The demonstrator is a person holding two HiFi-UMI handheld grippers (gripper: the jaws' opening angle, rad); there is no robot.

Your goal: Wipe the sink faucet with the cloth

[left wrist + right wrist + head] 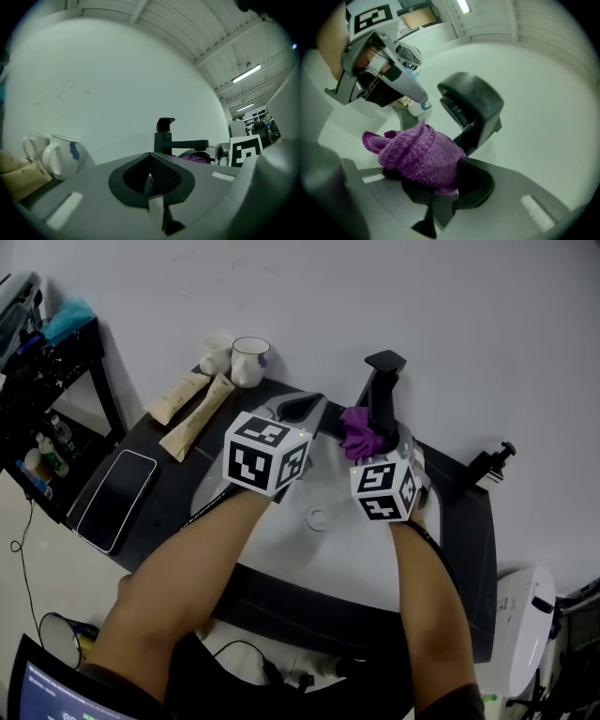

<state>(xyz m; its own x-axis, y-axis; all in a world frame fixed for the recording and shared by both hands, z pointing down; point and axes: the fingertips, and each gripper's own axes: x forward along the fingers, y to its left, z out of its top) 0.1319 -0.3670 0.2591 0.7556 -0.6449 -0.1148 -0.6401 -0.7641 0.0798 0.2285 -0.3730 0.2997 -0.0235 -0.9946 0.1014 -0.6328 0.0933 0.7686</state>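
Only the head view shows the sink point(328, 554) basin beneath both tools; the left gripper view alone shows the black faucet point(165, 138) side-on. The left gripper point(151, 174) is closed and empty. The right gripper point(433, 185) clamps the purple knitted cloth point(419, 157) right beside the faucet's column.
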